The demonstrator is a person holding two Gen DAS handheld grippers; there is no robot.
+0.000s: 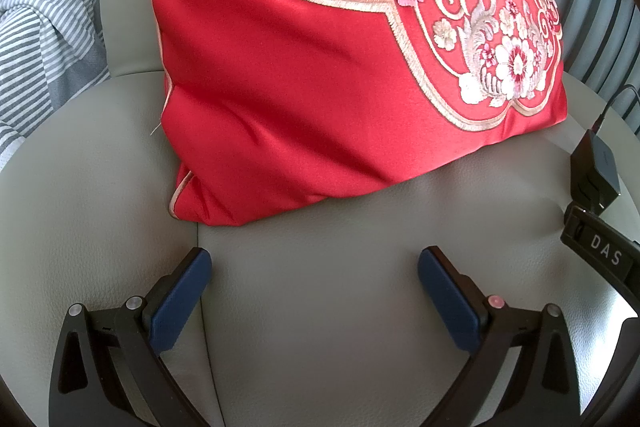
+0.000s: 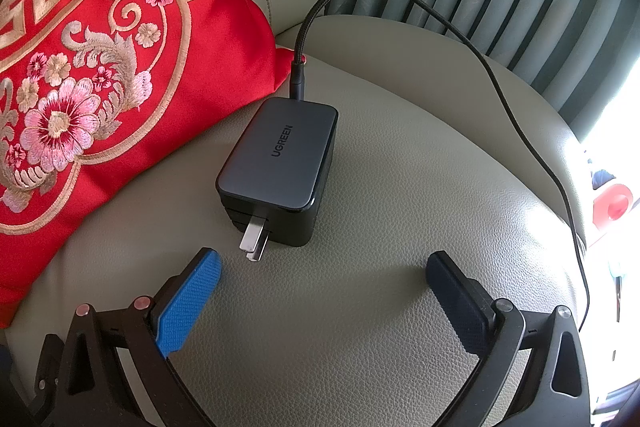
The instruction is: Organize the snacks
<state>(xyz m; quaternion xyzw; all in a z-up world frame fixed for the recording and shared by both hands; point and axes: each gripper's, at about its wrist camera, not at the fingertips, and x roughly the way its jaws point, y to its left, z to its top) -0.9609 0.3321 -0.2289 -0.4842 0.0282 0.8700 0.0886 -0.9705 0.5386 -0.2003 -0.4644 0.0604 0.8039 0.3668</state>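
We see one beige leather seat [image 1: 320, 307], and one red embroidered cushion [image 1: 300, 87] leaning at its far side. One charger [image 2: 280, 159] lies to the right of the cushion, two prongs toward us, with one black cable [image 2: 520, 131] plugged in. Our left hand-held gripper [image 1: 314, 287] and right hand-held gripper [image 2: 324, 291] both hover released, grasping nothing. We see no snacks in either view.
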